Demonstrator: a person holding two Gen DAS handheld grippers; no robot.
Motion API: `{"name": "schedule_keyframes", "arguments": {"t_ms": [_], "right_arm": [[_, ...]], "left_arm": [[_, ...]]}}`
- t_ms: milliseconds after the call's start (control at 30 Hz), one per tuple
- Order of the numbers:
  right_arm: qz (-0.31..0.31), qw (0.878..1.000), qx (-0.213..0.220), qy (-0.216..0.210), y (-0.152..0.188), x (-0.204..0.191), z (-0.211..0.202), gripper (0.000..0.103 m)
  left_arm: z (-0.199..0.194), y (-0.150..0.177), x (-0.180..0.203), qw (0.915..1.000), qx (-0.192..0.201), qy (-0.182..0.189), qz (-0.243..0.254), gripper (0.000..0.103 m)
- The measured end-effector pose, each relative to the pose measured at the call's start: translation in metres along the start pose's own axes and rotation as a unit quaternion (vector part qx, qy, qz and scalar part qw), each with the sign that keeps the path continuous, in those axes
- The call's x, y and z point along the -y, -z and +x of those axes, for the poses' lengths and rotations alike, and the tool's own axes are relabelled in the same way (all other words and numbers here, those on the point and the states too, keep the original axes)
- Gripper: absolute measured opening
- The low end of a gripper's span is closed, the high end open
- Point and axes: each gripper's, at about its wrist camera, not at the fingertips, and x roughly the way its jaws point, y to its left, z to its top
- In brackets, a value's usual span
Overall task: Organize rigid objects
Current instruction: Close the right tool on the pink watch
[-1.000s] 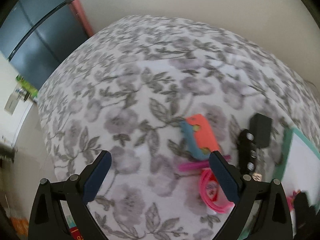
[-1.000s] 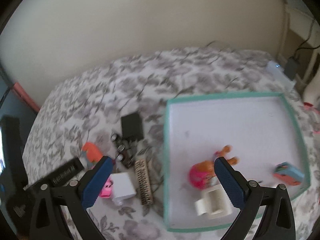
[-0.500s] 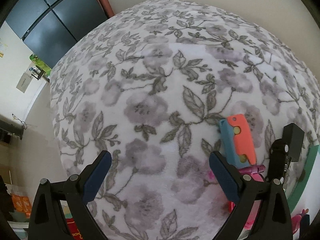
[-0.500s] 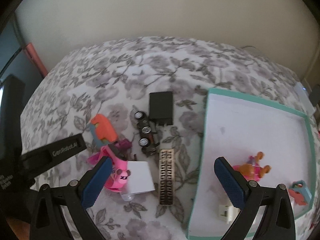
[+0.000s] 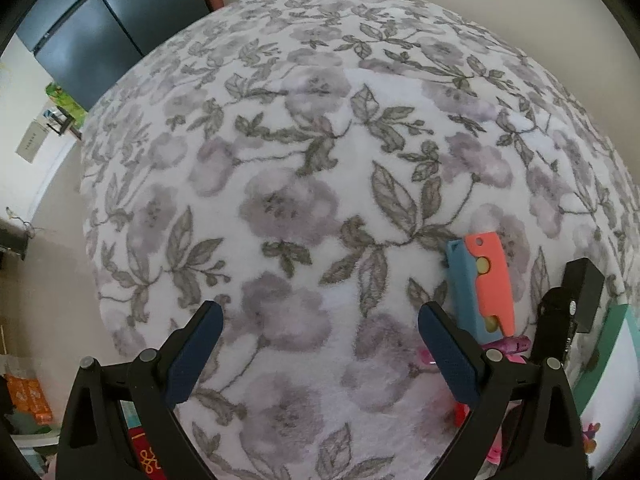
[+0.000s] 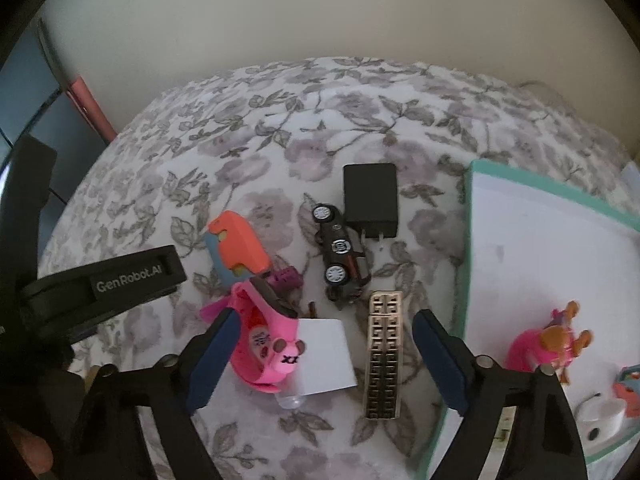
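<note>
Left tool (image 5: 318, 342) gapes over bare floral blanket (image 5: 304, 184). Right tool (image 6: 324, 350), jaws just narrowing yet touching nothing, hovers above pink toy (image 6: 266, 346), white card (image 6: 326, 356) and comb (image 6: 384, 356); tray (image 6: 466, 240) rightmost.

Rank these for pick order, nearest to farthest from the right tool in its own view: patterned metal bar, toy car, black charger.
1. Patterned metal bar, between the open right tool's fingers.
2. Dark toy car, just beyond.
3. Black charger, farthest back.
</note>
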Motion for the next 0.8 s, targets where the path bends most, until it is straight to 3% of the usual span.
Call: {"name": "schedule_keyframes", "arguments": {"t_ms": [333, 467, 800], "right_arm": [[0.055, 0.998, -0.025, -0.028, 0.001, 0.021, 0.008, 0.071], [0.060, 0.997, -0.024, -0.037, 0.001, 0.022, 0.005, 0.059], [0.047, 0.997, -0.019, -0.057, 0.002, 0.011, 0.004, 0.029]], "left_arm": [[0.006, 0.000, 0.018, 0.9961, -0.025, 0.068, 0.050, 0.098], [0.003, 0.004, 0.031, 0.9931, -0.026, 0.084, 0.078, 0.098], [0.012, 0.011, 0.029, 0.9898, -0.056, 0.115, 0.063, 0.098]]}}
